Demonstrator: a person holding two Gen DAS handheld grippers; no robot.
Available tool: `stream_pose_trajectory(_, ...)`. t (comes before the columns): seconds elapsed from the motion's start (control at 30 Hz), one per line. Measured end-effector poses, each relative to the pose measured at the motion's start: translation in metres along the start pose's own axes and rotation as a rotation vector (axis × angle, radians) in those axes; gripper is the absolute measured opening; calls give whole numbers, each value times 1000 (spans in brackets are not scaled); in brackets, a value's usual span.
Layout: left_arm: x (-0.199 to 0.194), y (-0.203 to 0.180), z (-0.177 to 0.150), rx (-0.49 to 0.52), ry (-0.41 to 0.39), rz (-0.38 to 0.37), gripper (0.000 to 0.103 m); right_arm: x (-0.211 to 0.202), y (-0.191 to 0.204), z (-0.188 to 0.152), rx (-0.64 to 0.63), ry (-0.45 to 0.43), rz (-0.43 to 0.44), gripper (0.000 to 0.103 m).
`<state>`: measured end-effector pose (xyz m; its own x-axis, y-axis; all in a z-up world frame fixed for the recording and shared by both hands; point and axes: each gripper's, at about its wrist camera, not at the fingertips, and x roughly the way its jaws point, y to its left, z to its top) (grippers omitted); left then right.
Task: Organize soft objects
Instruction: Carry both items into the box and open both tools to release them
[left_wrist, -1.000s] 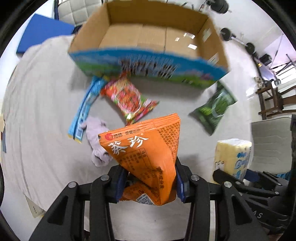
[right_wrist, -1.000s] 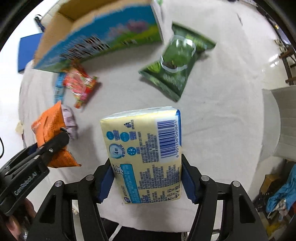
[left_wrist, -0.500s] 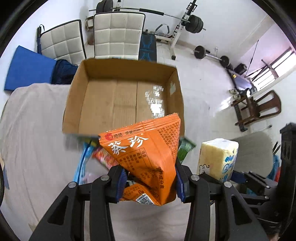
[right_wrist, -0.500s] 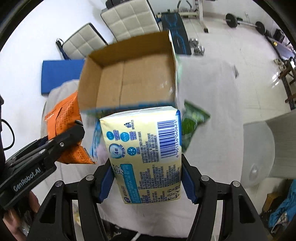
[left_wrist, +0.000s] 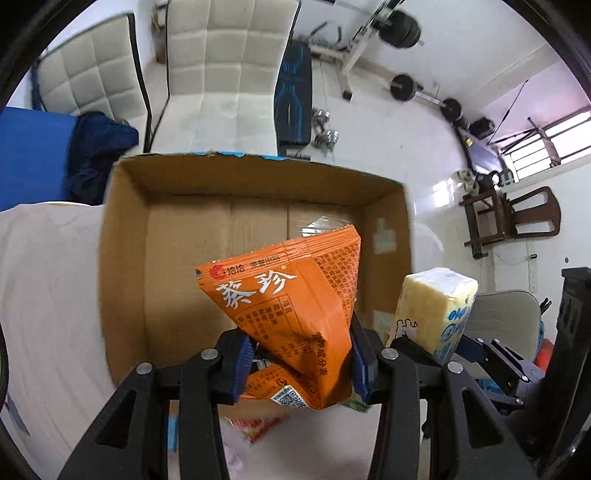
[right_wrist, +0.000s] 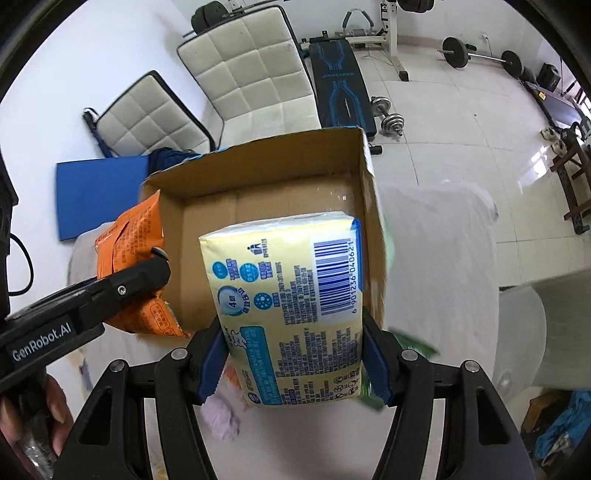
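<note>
Both tools loaded: left tool (left_wrist: 299, 363) clamps the orange packet (left_wrist: 291, 314), right tool (right_wrist: 291, 354) the tissue pack (right_wrist: 291, 295). I'd clear the cardboard box (left_wrist: 125, 266) rim, then release low inside.

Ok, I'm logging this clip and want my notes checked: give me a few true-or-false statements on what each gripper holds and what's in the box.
1. The left gripper is shut on an orange snack bag. True.
2. The right gripper is open and holds nothing. False: it is shut on a yellow tissue pack.
3. The cardboard box shows no items on the part of its floor that is visible. True.
4. The tissue pack already lies on the box floor. False: it is held up between the right gripper's fingers, in front of the box.
5. The tissue pack has a barcode facing the right wrist camera. True.
</note>
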<state>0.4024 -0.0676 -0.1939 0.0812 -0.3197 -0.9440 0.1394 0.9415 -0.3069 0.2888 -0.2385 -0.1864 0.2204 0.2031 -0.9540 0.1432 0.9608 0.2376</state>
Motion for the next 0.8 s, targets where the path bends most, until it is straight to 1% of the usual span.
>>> stream_pose_trajectory(0.03, 12, 6, 10, -3, 17, -14, 41, 14, 1, 11, 1, 12, -9, 66)
stream_pose_trajectory(0.1, 32, 15, 23, -12, 42, -17, 41, 36, 2, 27, -4, 30, -18, 66)
stream_pose_trajectory(0.17, 48, 23, 34, -16, 66, -30, 41, 59, 3, 43, -9, 45, -45, 66)
stream_pose_trajectory(0.23, 63, 28, 41, -18, 89, -34, 41, 76, 5, 52, -18, 58, -57, 66)
stream_pose_trajectory(0.37, 86, 35, 51, -16, 122, -45, 41, 109, 7, 72, -32, 77, -81, 67)
stream_pose_trajectory(0.43, 95, 35, 55, -18, 136, -68, 41, 121, 7, 79, -35, 87, -86, 67)
stream_pose_trajectory(0.53, 103, 34, 60, -18, 142, -81, 42, 139, 6, 89, -39, 100, -98, 67)
stream_pose_trajectory(0.67, 110, 39, 62, -56, 149, -40, 43, 155, 8, 98, -48, 124, -109, 68)
stream_pose_trajectory(0.7, 112, 38, 61, -57, 156, -33, 43, 159, 8, 99, -49, 136, -113, 68)
stream_pose_trajectory(0.77, 112, 36, 60, -48, 160, -16, 45, 158, 9, 98, -42, 135, -107, 68)
stream_pose_trajectory(0.8, 109, 34, 57, -33, 158, -1, 46, 159, 9, 99, -40, 135, -98, 70)
